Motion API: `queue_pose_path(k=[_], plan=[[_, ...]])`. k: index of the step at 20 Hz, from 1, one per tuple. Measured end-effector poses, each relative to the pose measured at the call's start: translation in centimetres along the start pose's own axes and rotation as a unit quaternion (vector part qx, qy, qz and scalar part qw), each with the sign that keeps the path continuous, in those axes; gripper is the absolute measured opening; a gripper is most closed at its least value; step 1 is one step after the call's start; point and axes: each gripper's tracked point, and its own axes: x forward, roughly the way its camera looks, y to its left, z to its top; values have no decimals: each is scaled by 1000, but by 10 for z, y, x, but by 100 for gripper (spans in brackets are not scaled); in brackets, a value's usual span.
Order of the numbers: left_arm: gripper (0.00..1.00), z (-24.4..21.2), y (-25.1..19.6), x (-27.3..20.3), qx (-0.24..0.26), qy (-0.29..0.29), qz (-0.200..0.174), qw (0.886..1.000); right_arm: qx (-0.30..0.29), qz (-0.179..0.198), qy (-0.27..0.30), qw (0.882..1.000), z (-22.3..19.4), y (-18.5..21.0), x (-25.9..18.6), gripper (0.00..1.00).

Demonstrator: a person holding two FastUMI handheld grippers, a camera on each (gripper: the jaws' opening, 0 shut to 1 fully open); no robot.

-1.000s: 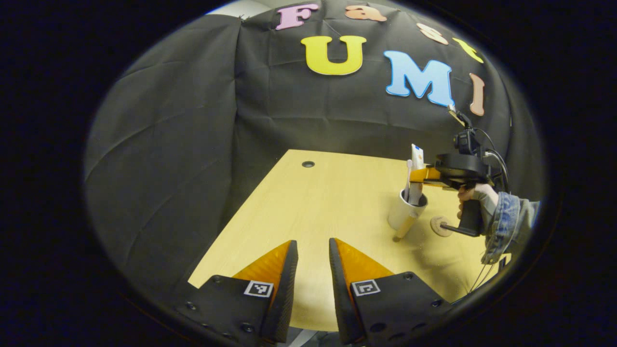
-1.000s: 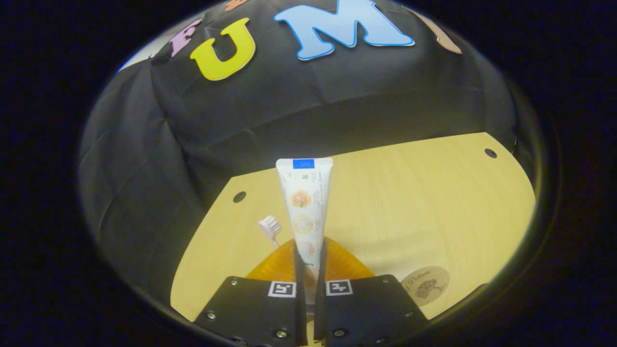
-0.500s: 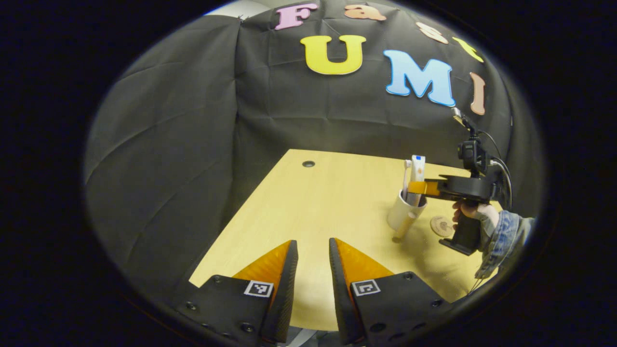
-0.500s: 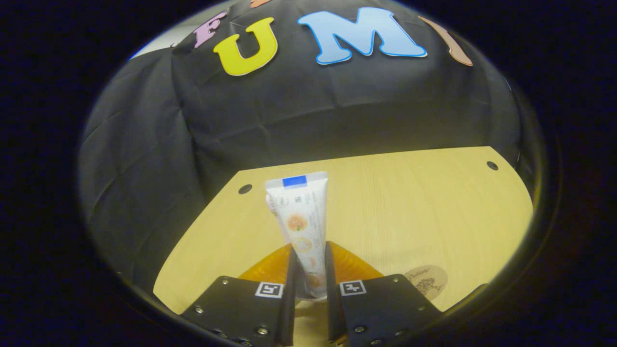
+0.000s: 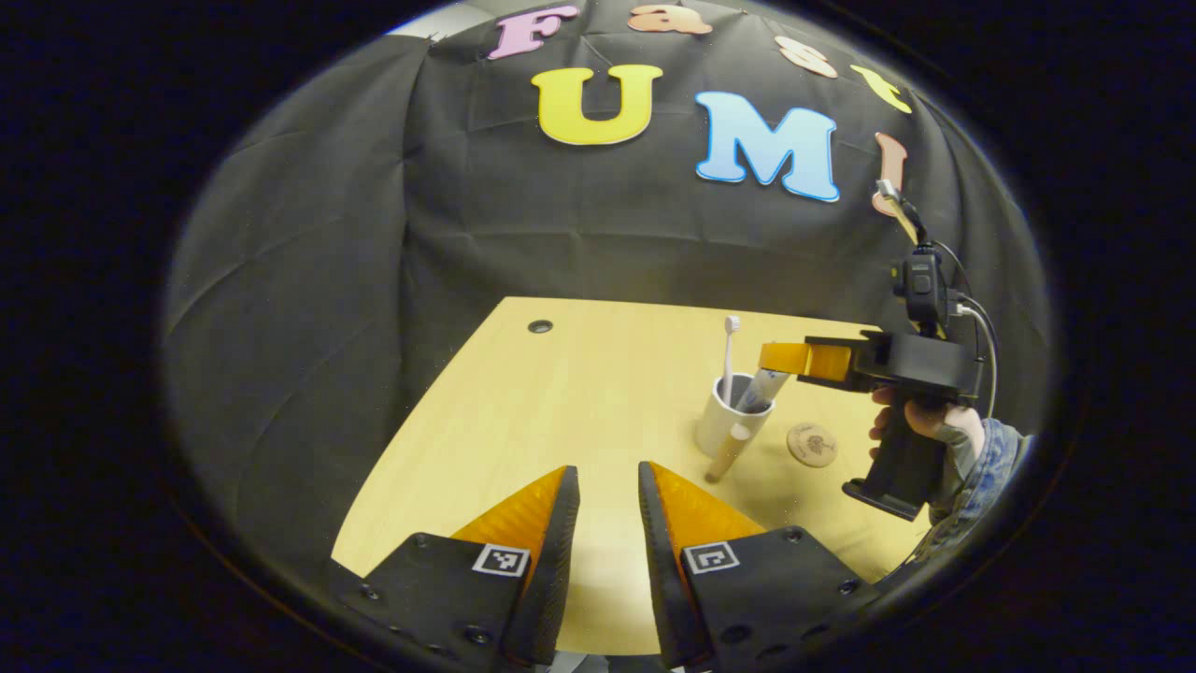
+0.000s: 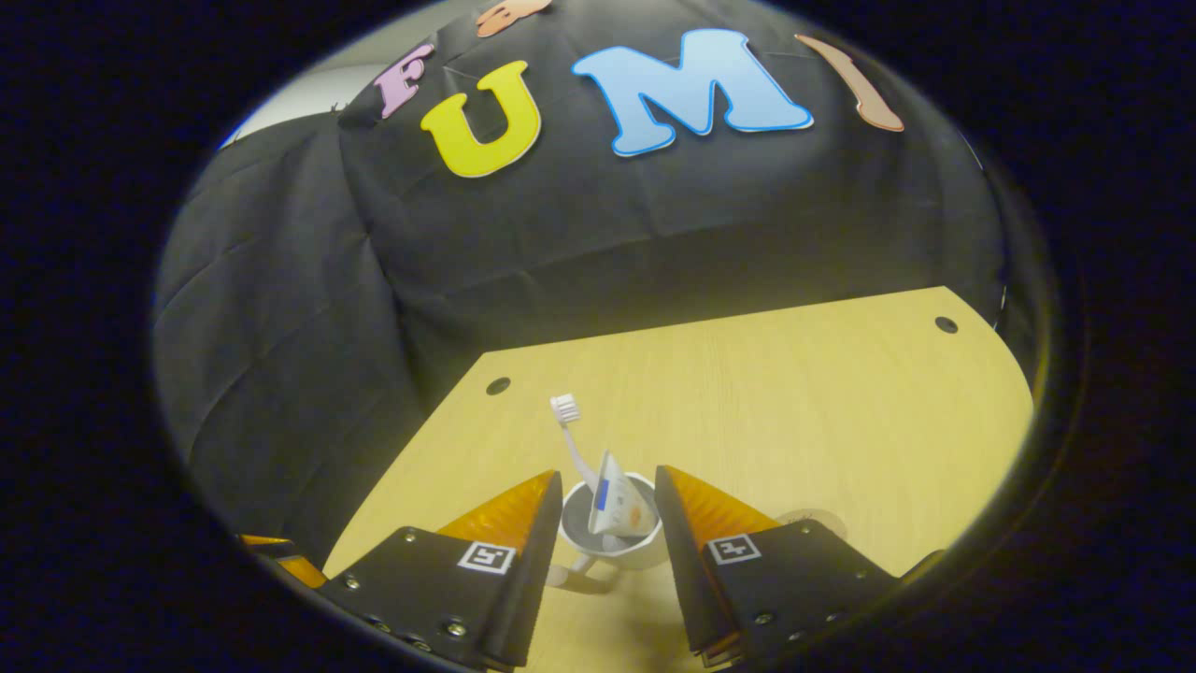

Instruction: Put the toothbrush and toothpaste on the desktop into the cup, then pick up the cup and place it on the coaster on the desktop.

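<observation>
So the right gripper (image 6: 607,551) has its fingers spread wide, hanging just above the cup (image 6: 612,542) with nothing between them. Both the toothpaste (image 6: 615,505) and toothbrush (image 6: 570,435) sit in the cup, brush head sticking up on the left side. Over in the left gripper view, the left gripper (image 5: 607,533) hovers over the near desk (image 5: 561,393) edge, fingers slightly apart, holding nothing. Coaster (image 5: 811,445) lies just beside the cup, not touching it.

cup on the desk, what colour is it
White; the cup shows best in the right gripper view, between the open fingers.
</observation>
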Motion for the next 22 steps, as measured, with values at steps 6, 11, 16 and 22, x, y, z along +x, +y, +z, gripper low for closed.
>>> queue_pose_path(k=[6,11,16,22], plan=[[53,20,-52,39,23,15,-62,998,17,-36,-23,999,17,-52,-48,60],[61,15,-88,73,41,56,-109,992,40,-88,-16,995,-1,-110,-87,60],[67,3,-118,107,71,119,-137,981,71,-136,-9,988,-24,-158,-123,60],[67,-33,-133,143,89,221,-148,960,107,-176,-5,979,-47,-194,-156,60]])
